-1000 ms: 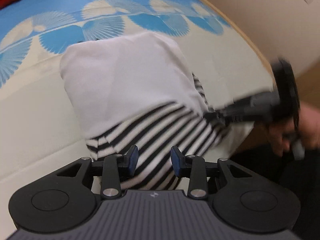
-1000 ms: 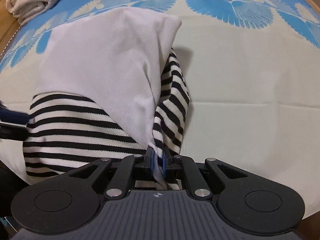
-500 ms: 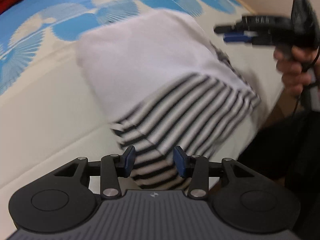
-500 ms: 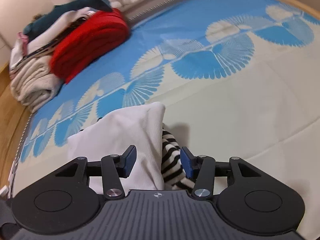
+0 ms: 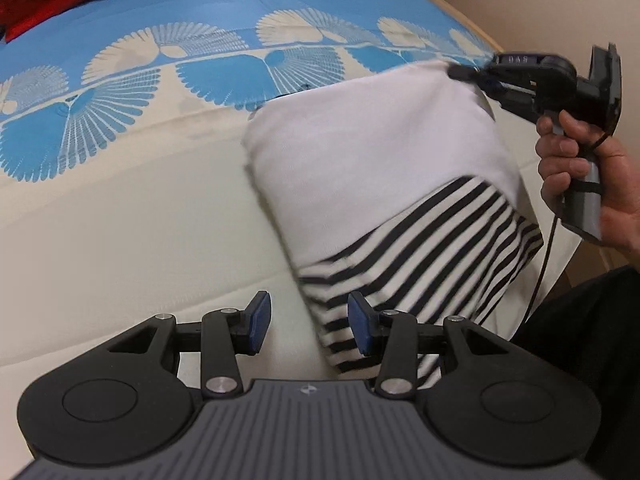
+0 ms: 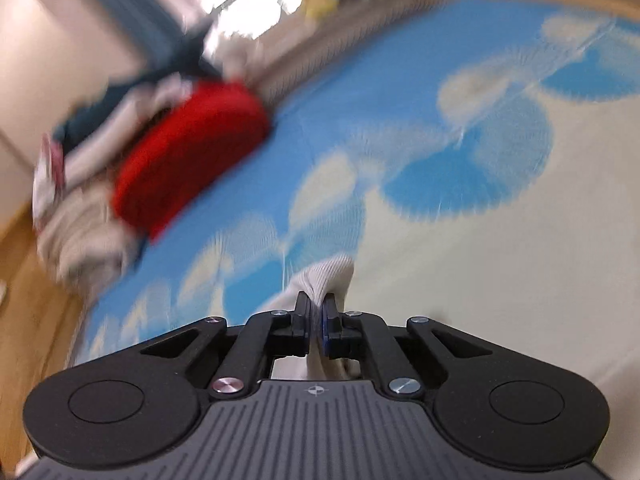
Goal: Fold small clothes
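A small garment point(image 5: 380, 152) lies on the bedsheet point(image 5: 120, 220), its white part folded over a black-and-white striped part point(image 5: 432, 248). In the left wrist view my left gripper point(image 5: 308, 322) is open at the near striped corner; the hem's edge lies under the right finger point(image 5: 360, 328), not pinched. My right gripper point(image 5: 466, 72), held by a hand point(image 5: 576, 164), is at the garment's far right corner. The blurred right wrist view shows the right gripper point(image 6: 316, 312) shut on a bunched bit of white cloth point(image 6: 328, 276).
The sheet is cream with blue fan shapes. A red folded garment point(image 6: 188, 156) and a pile of other clothes point(image 6: 80, 208) lie at the far left of the bed. A wooden bed edge point(image 5: 460, 8) runs along the right; a person's dark-clothed leg point(image 5: 580, 320) is beside it.
The right gripper let go of the near striped edge, opened, moved to the garment's far corner and shut on white cloth. The left gripper slid left off the striped hem.
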A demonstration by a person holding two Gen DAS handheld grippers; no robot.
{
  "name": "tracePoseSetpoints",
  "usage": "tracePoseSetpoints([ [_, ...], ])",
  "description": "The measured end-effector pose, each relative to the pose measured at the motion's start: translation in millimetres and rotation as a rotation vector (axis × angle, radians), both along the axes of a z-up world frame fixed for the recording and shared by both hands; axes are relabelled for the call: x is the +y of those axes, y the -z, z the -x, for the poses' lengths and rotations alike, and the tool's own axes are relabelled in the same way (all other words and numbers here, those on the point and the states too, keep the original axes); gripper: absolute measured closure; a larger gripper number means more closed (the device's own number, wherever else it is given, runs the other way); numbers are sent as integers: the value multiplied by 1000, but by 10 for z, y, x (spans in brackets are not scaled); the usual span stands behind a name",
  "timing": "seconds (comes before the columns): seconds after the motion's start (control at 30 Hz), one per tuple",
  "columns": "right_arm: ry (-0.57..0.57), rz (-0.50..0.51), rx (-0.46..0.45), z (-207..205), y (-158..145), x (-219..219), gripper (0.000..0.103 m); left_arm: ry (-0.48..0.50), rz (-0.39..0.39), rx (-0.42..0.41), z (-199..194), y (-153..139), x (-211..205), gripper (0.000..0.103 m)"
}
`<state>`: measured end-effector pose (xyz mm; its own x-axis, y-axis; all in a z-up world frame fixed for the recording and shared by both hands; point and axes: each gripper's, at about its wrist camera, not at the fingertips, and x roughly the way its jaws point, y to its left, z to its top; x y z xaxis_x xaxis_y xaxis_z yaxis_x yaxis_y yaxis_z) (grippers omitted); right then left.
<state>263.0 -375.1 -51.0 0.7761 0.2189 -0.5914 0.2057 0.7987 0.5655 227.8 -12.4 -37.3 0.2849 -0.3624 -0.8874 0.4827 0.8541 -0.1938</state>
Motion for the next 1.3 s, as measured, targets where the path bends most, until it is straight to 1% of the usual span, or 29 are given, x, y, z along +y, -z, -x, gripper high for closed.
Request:
tracePoseSetpoints([
  [0.03,46,14,12,0,10,-41,99,-5,0,0,0,-3,5,56],
  [0.07,85,76,62,-26,45,-45,99,-7,0,0,5,-4,3,56],
  [0.13,87,237,194,-124,168,48,98,-5,-2,-3,13,-7,-5,56],
  [0.17,70,249,246,-162,253,79,97,-6,-3,-5,17,-10,-10,56],
  [0.2,58,237,262,-175,291,90,96,-11,-1,-6,18,-17,-11,56],
  [0.23,53,229,264,-169,285,96,91,-20,6,-5,19,-28,-6,56],
  [0.27,57,230,251,-143,252,93,83,-30,18,-5,17,-41,3,56],
  [0.3,68,230,223,-94,187,76,75,-39,29,-3,19,-53,10,56],
  [0.33,73,220,196,-44,124,44,71,-44,34,-4,16,-59,12,56],
  [0.37,61,198,173,2,70,10,63,-49,35,-7,14,-67,11,56],
  [0.4,43,173,161,71,35,-44,63,-52,33,-12,13,-76,10,56],
  [0.47,-17,129,169,190,11,-107,63,-63,35,-17,10,-89,13,56],
  [0.6,-157,55,245,343,90,-111,62,-87,39,-20,4,-100,15,56],
  [0.7,-221,85,291,378,142,-20,62,-97,46,-13,14,-87,-3,56],
  [0.73,-232,96,308,397,163,15,64,-98,49,-10,20,-86,-17,56],
  [0.8,-248,102,333,424,201,45,99,-96,77,-3,32,-84,-49,56],
  [0.83,-248,95,327,449,185,33,99,-97,106,9,38,-86,-67,56],
  [0.9,-206,106,260,500,70,-12,100,-84,158,38,59,-80,-134,56],
  [0.93,-179,115,227,527,12,-50,101,-67,169,43,82,-79,-181,56],
  [0.97,-151,131,220,544,-15,-84,101,-45,175,44,101,-75,-238,56],
  [1.03,-128,207,259,535,24,-66,101,-2,177,49,139,-39,-352,56],
  [1.07,-136,244,290,517,67,-19,100,13,168,59,148,0,-403,56],
  [1.1,-148,255,316,503,111,14,100,22,151,73,153,62,-449,56],
  [1.13,-161,253,338,491,147,35,100,26,116,99,148,154,-489,56],
  [1.17,-161,259,347,484,154,49,99,27,61,130,146,268,-522,56],
  [1.2,-149,279,346,488,140,50,98,28,14,148,151,360,-533,53],
  [1.23,-135,302,326,503,78,46,96,29,-16,156,152,412,-541,52],
  [1.27,-133,308,297,526,15,32,94,30,-17,156,147,410,-539,52],
  [1.3,-142,305,263,549,-50,24,90,31,-1,151,140,378,-529,52],
])
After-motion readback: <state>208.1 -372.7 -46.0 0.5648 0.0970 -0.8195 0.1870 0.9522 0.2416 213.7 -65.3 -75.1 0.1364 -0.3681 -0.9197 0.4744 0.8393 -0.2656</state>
